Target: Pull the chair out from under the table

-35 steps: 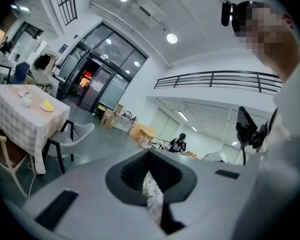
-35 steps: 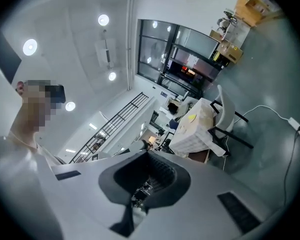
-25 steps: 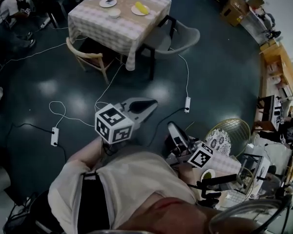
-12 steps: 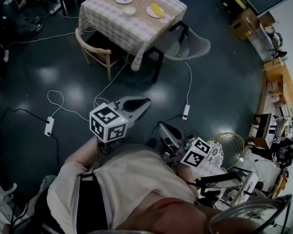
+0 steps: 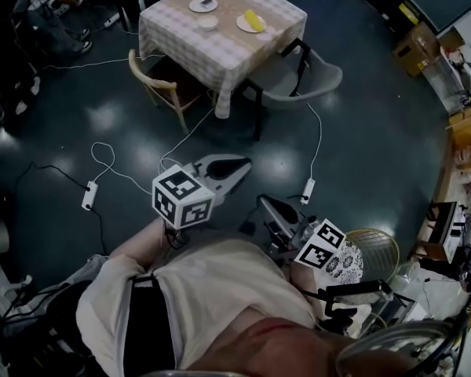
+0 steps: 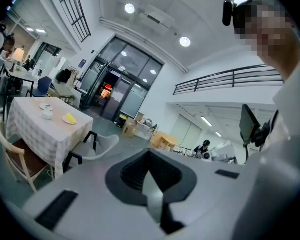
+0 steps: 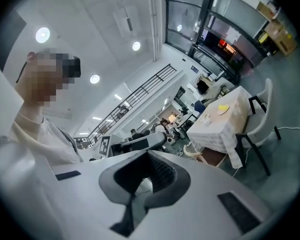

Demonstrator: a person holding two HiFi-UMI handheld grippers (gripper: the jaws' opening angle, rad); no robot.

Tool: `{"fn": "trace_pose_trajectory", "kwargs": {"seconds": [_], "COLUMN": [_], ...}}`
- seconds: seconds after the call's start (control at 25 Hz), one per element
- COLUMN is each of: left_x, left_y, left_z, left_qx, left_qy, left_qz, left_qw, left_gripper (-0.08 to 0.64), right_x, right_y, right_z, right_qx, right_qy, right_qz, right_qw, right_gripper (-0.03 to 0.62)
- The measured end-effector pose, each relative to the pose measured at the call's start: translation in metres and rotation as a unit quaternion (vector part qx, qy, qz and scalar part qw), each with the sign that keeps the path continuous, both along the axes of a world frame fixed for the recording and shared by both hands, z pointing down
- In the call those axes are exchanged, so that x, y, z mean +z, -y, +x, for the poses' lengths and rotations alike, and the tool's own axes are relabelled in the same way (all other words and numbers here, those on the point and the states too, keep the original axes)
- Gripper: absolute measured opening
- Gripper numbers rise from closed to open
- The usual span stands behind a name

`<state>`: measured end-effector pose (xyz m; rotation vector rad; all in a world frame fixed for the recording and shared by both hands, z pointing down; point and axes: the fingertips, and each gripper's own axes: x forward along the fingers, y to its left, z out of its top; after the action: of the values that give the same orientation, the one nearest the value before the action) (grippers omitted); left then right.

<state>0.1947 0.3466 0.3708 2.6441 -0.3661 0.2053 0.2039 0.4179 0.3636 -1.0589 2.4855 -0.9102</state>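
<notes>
In the head view, the left tongs (image 5: 237, 165) and right tongs (image 5: 265, 205) were held low in the frame, well apart from the cloth-covered bench (image 5: 220, 42) at the top, with a wooden chair (image 5: 153, 85) tucked at its left side and a grey chair (image 5: 302, 73) at its right. The left gripper view showed its tongs pressed together on nothing. The right gripper view showed the right tongs likewise closed and empty.

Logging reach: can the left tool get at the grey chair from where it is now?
Probably not yet: the left tool is held near the person's body, far across floor and a cable from the grey chair. Nothing blocks walking closer.
</notes>
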Motion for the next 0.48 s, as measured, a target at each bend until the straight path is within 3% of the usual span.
{"fn": "trace_pose_trajectory", "kwargs": {"seconds": [0.24,0.48], "left_x": [-0.013,-0.014], "left_y": [-0.036,-0.052], "left_z": [0.091,0.123], "left_qx": [0.011,-0.002], "left_qy": [0.011,0.033], "left_qz": [0.022,0.027], "left_qw": [0.9996,0.9991], "left_gripper": [0.008,0.008], "right_x": [0.003,0.004], "right_y": [-0.031,-0.044], "right_z": [0.083,0.114], "right_qx": [0.002,-0.025], "right_qy": [0.002,0.011], "right_qz": [0.002,0.008], "right_qw": [1.000,1.000], "right_gripper": [0.009,0.009]}}
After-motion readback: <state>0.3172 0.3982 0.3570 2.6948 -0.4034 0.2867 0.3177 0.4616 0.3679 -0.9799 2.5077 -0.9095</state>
